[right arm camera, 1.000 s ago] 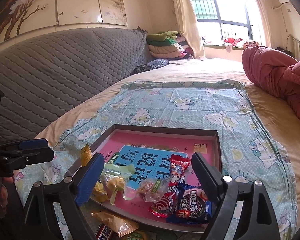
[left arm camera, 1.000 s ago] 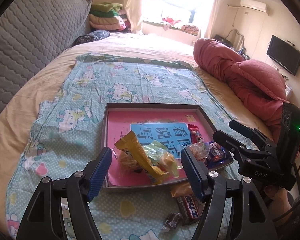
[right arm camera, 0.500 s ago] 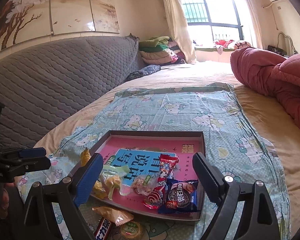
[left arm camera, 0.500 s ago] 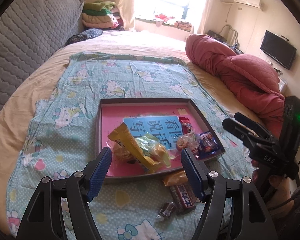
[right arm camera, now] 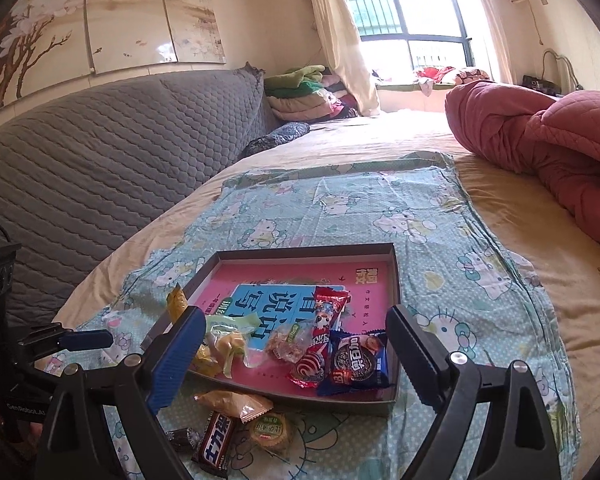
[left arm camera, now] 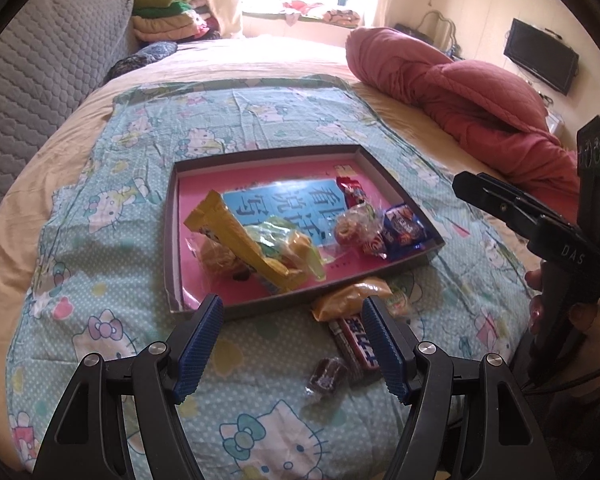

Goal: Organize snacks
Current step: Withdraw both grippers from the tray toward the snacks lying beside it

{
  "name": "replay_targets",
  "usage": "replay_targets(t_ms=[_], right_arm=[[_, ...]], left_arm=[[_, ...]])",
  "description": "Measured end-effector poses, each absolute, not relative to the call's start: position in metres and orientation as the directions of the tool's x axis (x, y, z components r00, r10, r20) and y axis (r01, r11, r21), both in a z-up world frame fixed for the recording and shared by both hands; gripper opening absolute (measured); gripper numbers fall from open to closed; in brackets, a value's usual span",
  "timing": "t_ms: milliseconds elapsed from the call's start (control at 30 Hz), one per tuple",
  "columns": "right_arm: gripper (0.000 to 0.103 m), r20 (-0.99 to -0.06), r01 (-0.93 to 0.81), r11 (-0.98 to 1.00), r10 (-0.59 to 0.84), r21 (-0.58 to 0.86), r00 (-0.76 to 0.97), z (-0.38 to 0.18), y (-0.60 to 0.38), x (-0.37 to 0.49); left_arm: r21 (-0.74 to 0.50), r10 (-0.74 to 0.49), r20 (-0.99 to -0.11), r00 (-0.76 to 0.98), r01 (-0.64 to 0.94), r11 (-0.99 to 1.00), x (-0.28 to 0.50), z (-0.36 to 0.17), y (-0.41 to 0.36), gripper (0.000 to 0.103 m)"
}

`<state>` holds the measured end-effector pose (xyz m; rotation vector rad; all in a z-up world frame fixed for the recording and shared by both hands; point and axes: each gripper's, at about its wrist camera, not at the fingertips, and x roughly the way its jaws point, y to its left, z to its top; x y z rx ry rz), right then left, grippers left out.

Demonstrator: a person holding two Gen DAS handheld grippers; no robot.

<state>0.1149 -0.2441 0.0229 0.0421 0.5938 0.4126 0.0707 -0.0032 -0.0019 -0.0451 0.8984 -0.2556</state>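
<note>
**Snack sorting: loose items pending pickup**

Step in hand: approach. The left claw (left arm camera: 292, 340) stands partly open and empty, in the lower centre of its frame, above the loose snacks. The right claw (right arm camera: 296, 344) is spread wide, also empty.

Location: most snacks lie in the shallow dark-walled tray (left arm camera: 172, 240) on the cartoon-print cloth (left arm camera: 140, 148). Still outside, just below its near wall: an orange crinkled pouch (left arm camera: 352, 296), a glossy chocolate bar (left arm camera: 356, 344), a small dark candy (left arm camera: 328, 372).

Next move, as judged: lower onto one item and close gently; the film wrappers are slick and crushable.
</note>
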Motion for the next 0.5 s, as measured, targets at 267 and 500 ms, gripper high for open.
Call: replay_targets(t_ms=[267,500], right_arm=[[0.091,-0.603,-0.31,0.93,0.364,0.197,0.71,0.006,-0.249,0.106],[0.091,-0.638,-0.32,0.93,0.359,0.182,0.681,-0.004,-0.24,0.097]], left_arm=[[-0.177,-0.276,-0.795,0.541,0.228,0.957,0.063,-0.016,-0.002,0.073],[-0.216,-0.307,-0.816,0.489,0.235,0.948,0.06,-0.03,-0.001,0.073]])
